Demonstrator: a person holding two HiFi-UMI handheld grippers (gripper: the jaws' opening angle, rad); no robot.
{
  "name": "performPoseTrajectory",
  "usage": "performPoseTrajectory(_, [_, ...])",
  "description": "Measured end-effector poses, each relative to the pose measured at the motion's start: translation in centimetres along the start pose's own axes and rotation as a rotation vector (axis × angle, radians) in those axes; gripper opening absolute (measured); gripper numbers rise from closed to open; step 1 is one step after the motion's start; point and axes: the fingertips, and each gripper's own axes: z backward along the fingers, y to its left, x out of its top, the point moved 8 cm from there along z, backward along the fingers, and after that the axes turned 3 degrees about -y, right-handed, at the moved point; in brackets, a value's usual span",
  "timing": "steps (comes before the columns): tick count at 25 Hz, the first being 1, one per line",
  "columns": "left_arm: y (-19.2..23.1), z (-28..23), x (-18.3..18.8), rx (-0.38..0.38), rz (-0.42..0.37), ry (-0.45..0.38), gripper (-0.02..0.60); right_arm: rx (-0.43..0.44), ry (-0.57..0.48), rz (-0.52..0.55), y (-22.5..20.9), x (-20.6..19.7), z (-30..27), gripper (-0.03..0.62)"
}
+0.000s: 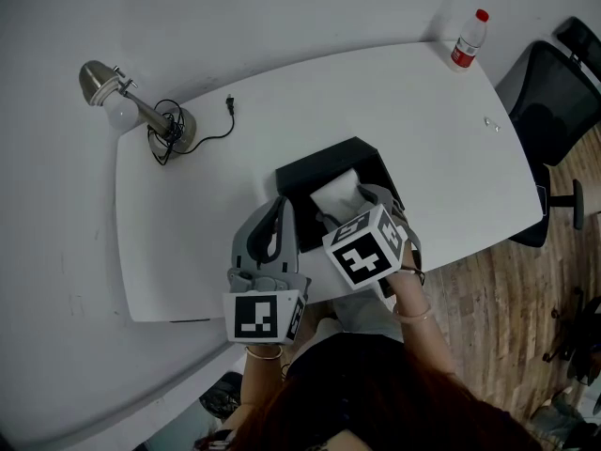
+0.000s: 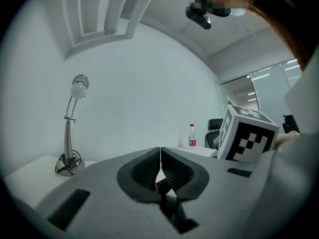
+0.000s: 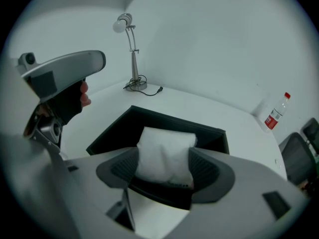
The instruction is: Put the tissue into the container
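Note:
A white pack of tissue [image 3: 164, 156] sits clamped between the jaws of my right gripper [image 3: 164, 169], which is shut on it. The pack [image 1: 338, 195] hangs just over the black open container [image 1: 324, 169] near the table's front edge, whose far wall [image 3: 174, 121] shows behind the pack in the right gripper view. My left gripper [image 2: 160, 169] is raised to the left of the container, pointing up and away, its jaws pressed together with nothing between them. In the head view the left gripper [image 1: 272, 238] stands beside the right gripper [image 1: 371, 216].
A silver desk lamp [image 1: 131, 111] with a coiled cord stands at the back left of the white table [image 1: 423, 139]. A red-capped bottle [image 1: 468, 40] stands at the far right corner. A black office chair [image 1: 554, 101] is beyond the right edge.

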Motion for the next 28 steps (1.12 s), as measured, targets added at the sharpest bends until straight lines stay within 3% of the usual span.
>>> performPoseTrajectory(14, [1.0,0.1,0.1,0.006,0.003,-0.003,0.028,-0.006,0.12,-0.006,-0.4,0.7,-1.1,0.328])
performPoseTrajectory(23, [1.4,0.6,0.3,0.006,0.002,-0.002,0.028,0.012,0.12,-0.01,-0.5,0.9,-1.1,0.328])
performPoseTrajectory(28, [1.6,1.1,0.5,0.008,0.001,-0.001,0.028,-0.021,0.092,-0.016,-0.5,1.0,-0.6,0.328])
